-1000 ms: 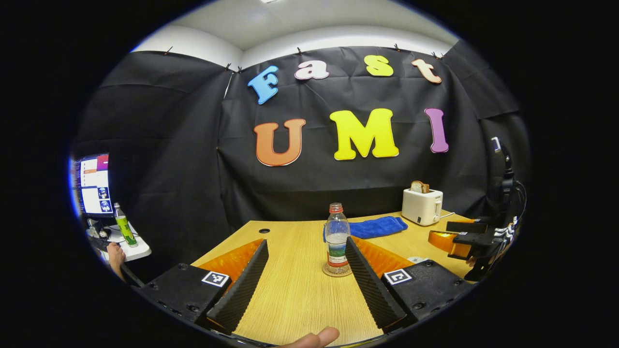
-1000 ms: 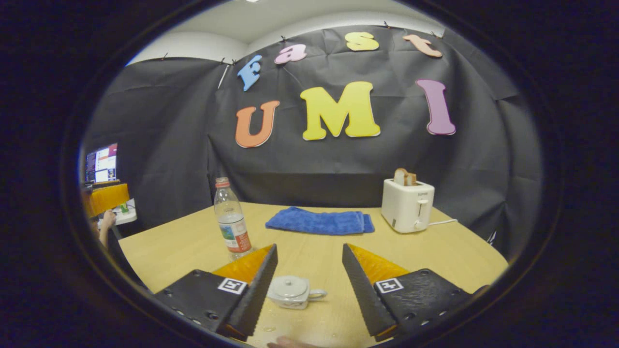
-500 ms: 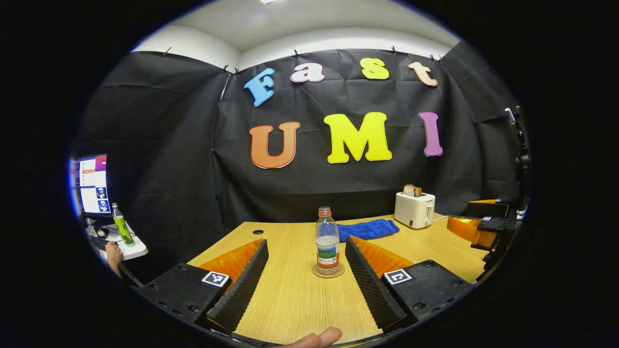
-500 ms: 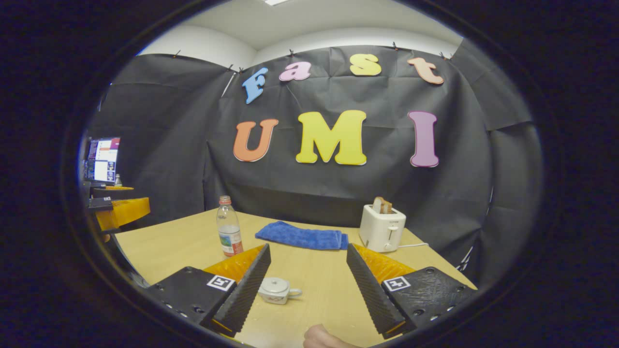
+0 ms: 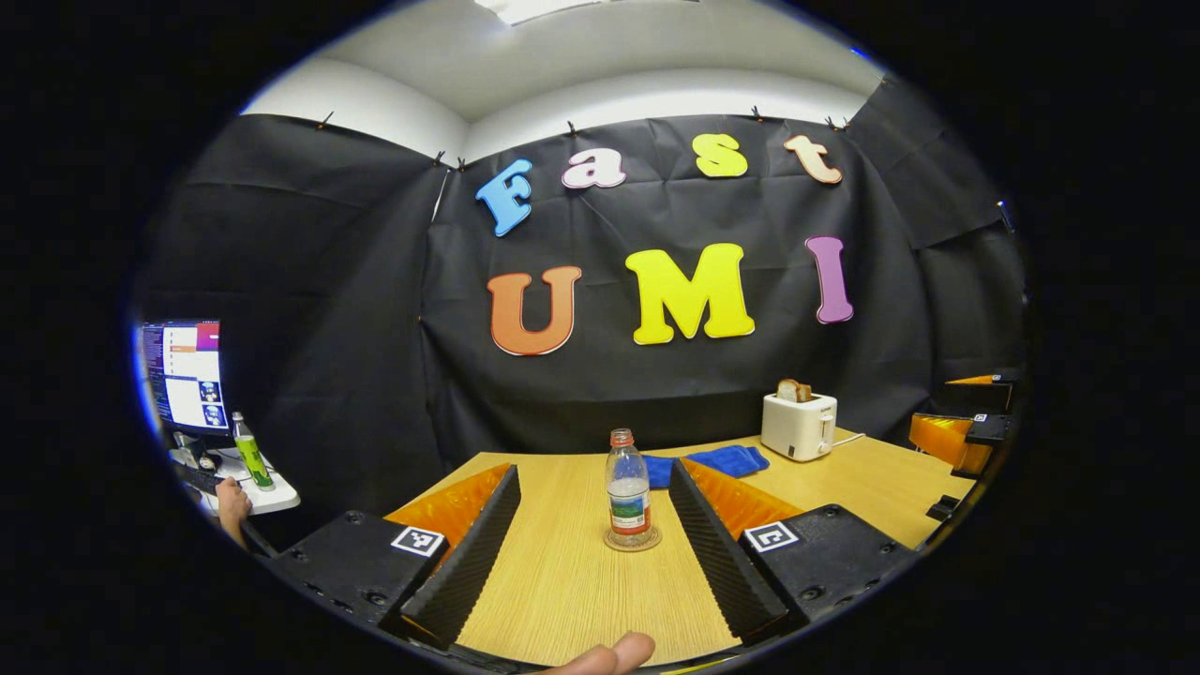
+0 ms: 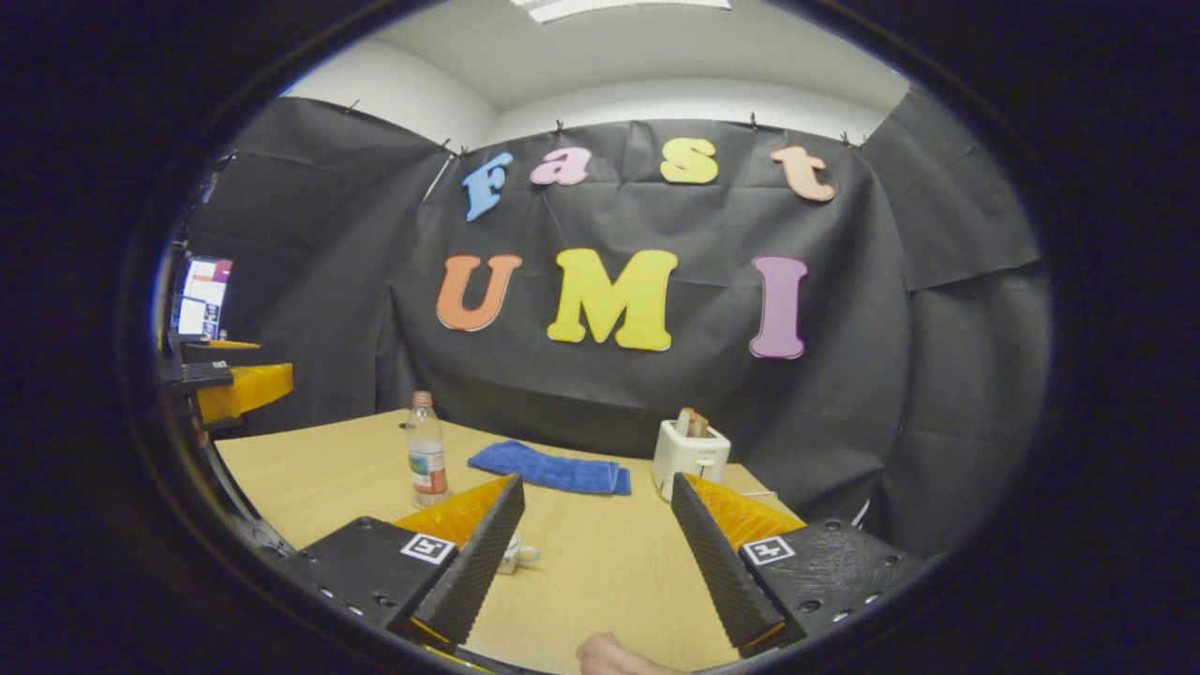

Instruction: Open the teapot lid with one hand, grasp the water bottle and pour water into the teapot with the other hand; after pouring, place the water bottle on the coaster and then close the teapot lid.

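Observation:
A clear water bottle with a red cap stands upright on a round coaster on the wooden table. My left gripper is open and well short of the bottle, which sits between its fingers' lines. In the right gripper view the bottle stands far left. My right gripper is open and holds nothing. The small white teapot is mostly hidden behind its left finger, with just the handle side peeking out. The other gripper shows at the left edge.
A blue towel lies at the table's back, with a white toaster holding bread to its right. Off the table's left are a monitor, a green bottle and a person's hand. A thumb shows at the bottom.
Both grippers have drawn back from the table and tilted up, so the bottle looks smaller and farther. The teapot has slipped behind the right gripper's left finger. Both stay open.

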`<state>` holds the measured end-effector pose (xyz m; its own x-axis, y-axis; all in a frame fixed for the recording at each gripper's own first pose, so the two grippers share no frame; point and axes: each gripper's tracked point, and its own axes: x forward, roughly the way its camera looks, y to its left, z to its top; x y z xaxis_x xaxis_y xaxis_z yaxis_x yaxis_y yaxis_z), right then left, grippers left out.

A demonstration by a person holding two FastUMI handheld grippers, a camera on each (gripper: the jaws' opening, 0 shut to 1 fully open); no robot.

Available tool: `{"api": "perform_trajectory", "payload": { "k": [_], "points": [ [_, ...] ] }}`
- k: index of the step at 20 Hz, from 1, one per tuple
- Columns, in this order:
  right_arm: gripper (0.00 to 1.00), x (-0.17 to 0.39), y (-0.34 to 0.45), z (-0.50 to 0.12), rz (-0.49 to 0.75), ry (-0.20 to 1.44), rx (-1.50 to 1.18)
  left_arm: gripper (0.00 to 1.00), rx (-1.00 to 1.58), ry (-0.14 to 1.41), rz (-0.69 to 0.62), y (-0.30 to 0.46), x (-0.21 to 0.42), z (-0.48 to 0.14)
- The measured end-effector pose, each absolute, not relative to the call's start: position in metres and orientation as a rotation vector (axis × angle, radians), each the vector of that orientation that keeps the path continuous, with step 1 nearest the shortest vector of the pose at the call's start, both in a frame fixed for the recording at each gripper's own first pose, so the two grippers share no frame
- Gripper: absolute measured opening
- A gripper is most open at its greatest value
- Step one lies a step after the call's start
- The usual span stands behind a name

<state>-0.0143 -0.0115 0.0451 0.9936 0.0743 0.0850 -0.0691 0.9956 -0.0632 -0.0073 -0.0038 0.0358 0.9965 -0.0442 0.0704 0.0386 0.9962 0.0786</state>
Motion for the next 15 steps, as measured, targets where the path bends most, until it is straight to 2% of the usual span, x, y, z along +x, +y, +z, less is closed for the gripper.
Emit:
{"api": "perform_trajectory", "payload": {
  "k": [3, 6, 8, 9, 15],
  "points": [
    [0.94, -0.021, -0.036, 0.039, 0.034, -0.085, -0.068, 1.00, 0.075, -0.083, -0.077, -0.019, -0.013, 0.039],
    [0.97, -0.027, -0.049, 0.032, 0.025, -0.078, -0.050, 1.00, 0.085, -0.091, -0.054, -0.020, -0.016, 0.040],
    [0.95, -0.028, -0.058, 0.031, 0.014, -0.074, -0.033, 1.00, 0.071, -0.094, -0.058, -0.029, -0.014, 0.038],
    [0.97, -0.029, -0.062, 0.032, 0.006, -0.077, -0.030, 1.00, 0.069, -0.085, -0.064, -0.032, -0.011, 0.033],
    [0.95, -0.025, -0.073, 0.029, -0.026, -0.072, -0.038, 1.00, 0.117, -0.033, -0.047, -0.039, 0.003, 0.011]
  ]
}}
